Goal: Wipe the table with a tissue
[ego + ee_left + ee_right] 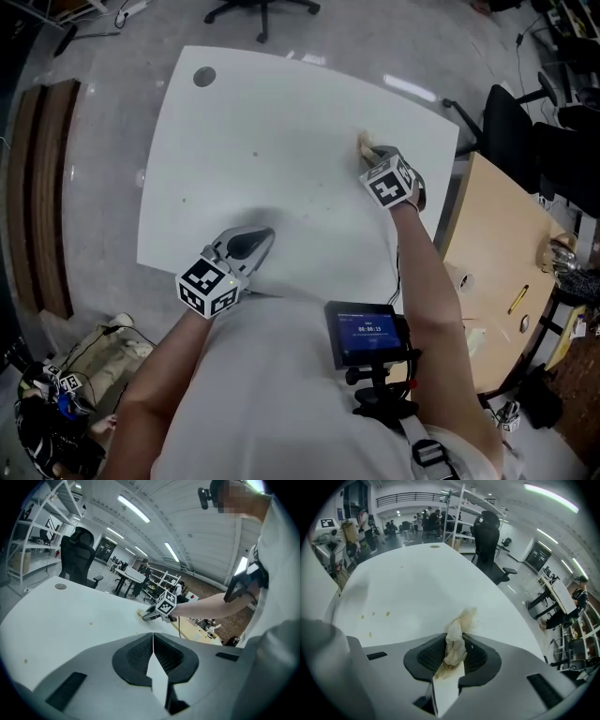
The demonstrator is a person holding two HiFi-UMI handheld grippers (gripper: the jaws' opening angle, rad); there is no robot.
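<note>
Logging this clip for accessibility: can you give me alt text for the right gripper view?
The right gripper is shut on a crumpled, brown-stained tissue over a white table. A few small brownish specks lie on the table to the left, and a black office chair stands beyond its far edge.

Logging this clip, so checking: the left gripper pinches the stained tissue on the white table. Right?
No: the right gripper pinches the stained tissue on the white table, as the right gripper view shows. The left gripper has its jaws shut on nothing.
</note>
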